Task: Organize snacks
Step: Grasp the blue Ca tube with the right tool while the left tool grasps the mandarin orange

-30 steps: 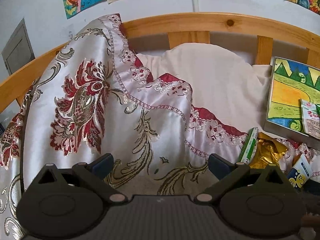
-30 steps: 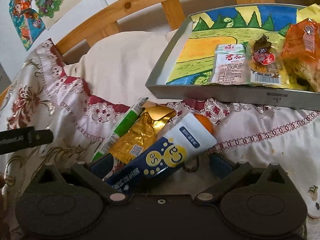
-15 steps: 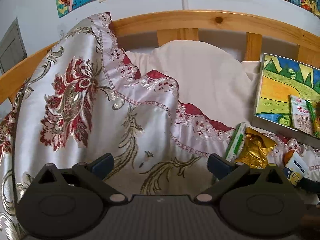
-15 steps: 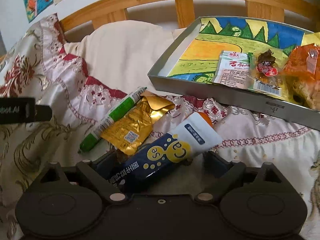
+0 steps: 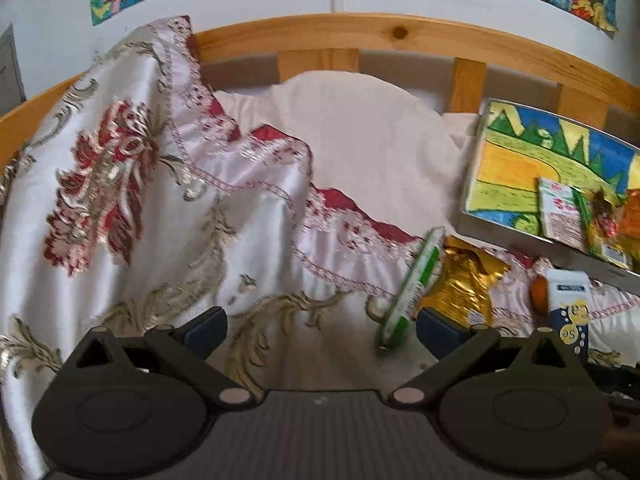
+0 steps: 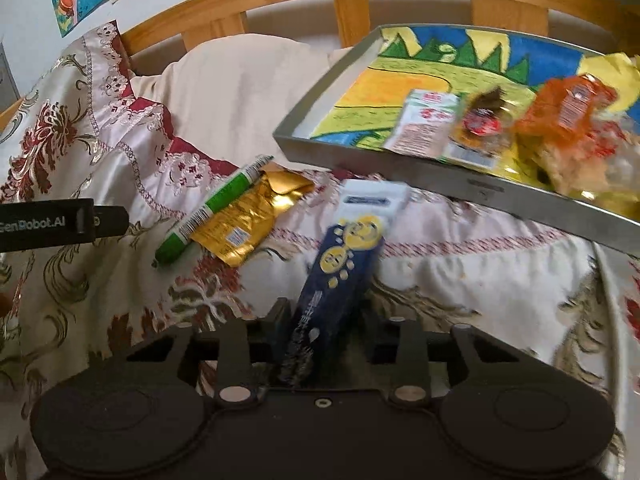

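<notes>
My right gripper (image 6: 322,320) is shut on a blue and white snack packet (image 6: 344,256) and holds it above the bedspread, pointing toward the metal tray (image 6: 472,184). The tray holds several snack packs, among them a white and red pack (image 6: 424,126) and an orange one (image 6: 568,108). A green stick pack (image 6: 212,208) and a gold packet (image 6: 248,220) lie on the cover to the left. My left gripper (image 5: 320,326) is open and empty above the cover, with the green stick (image 5: 416,284) and gold packet (image 5: 460,284) just ahead of its right finger.
A floral satin cover (image 5: 132,184) drapes over the bed and a cream pillow (image 5: 360,136). A wooden headboard rail (image 5: 400,34) runs behind. An orange round item (image 5: 538,290) lies by the tray (image 5: 520,232).
My right gripper has closed on the blue and white packet and lifted it, turning it upright. My left gripper has shifted right, so the green stick and gold packet sit closer.
</notes>
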`<action>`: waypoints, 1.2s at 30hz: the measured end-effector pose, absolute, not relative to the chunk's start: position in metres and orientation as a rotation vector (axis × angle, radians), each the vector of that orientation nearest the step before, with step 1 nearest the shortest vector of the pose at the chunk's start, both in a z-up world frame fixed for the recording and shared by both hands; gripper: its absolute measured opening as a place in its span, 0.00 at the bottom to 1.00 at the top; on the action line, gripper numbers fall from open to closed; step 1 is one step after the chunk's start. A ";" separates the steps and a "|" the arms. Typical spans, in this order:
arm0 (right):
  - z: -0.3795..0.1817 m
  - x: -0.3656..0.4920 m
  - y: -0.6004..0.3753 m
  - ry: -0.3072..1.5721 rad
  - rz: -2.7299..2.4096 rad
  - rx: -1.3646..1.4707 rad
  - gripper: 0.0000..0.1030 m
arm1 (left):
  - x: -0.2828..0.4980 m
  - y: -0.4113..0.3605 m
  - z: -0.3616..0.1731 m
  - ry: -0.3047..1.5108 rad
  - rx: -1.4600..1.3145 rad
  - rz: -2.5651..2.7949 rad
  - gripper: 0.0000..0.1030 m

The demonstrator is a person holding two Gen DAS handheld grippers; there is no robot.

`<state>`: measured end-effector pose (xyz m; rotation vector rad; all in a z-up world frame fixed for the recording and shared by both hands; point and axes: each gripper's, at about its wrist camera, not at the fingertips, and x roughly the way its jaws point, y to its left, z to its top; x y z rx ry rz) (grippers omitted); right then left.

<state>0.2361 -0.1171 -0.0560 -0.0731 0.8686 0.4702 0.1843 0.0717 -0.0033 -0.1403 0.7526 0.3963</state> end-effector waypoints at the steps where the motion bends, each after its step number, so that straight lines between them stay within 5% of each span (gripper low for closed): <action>1: -0.055 0.234 -0.123 0.866 0.473 -0.081 0.32 | 0.185 0.070 -0.006 0.759 -0.146 0.383 0.99; 25: -0.037 0.232 -0.176 0.837 0.481 -0.217 0.26 | 0.247 -0.007 -0.024 0.699 -0.005 -0.032 0.99; 36: -0.035 0.235 -0.183 0.845 0.492 -0.217 0.26 | 0.270 -0.032 -0.039 0.716 0.049 -0.098 0.72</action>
